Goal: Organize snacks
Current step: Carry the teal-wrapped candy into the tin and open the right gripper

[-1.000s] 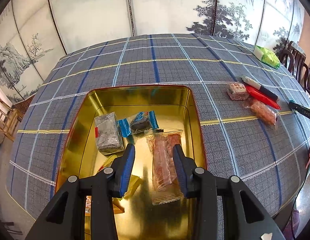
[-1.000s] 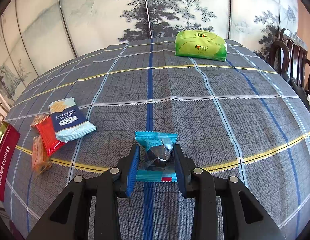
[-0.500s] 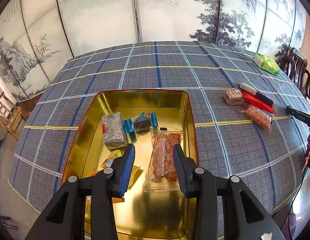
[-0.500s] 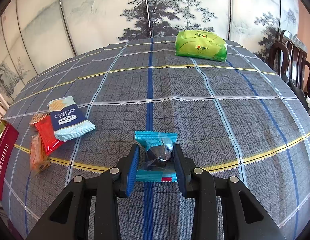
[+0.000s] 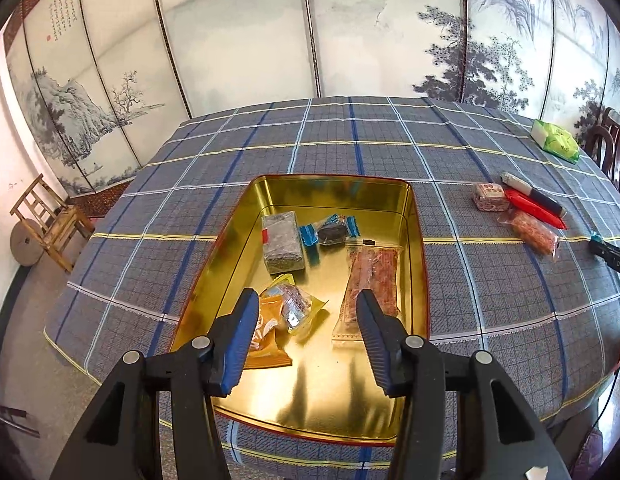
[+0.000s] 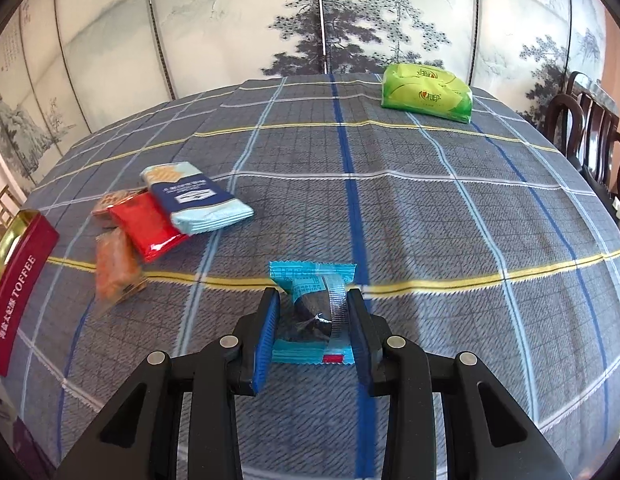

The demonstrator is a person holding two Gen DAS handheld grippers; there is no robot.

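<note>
The right tool (image 6: 313,322) is clamped on a blue-wrapped dark snack (image 6: 315,310), its pads pressing the sides of the wrapper above the checked cloth of the counter (image 6: 449,240). The left tool (image 5: 306,322) hangs over the gold tin (image 5: 413,216); its jaws have just been opening and stand apart with nothing between them, the clear pack of reddish strips (image 5: 369,280) lying on the tin floor under the right-hand pad. In the tin are also a grey block (image 5: 281,242), another blue-wrapped sweet (image 5: 329,232) and yellow and orange packets (image 5: 286,312). Still loose on the cloth are a pale blue biscuit pack (image 6: 194,200), a red packet (image 6: 148,226) and an orange one (image 6: 116,262) near the tin's red TOFFEE side (image 6: 18,292). The risk, as I judge it, is the slick wrapper: held only by its crinkled film, the sweet could twist or slide out on the way across and drop short of the tin, or the tool could catch the tin's rim on arrival.
</note>
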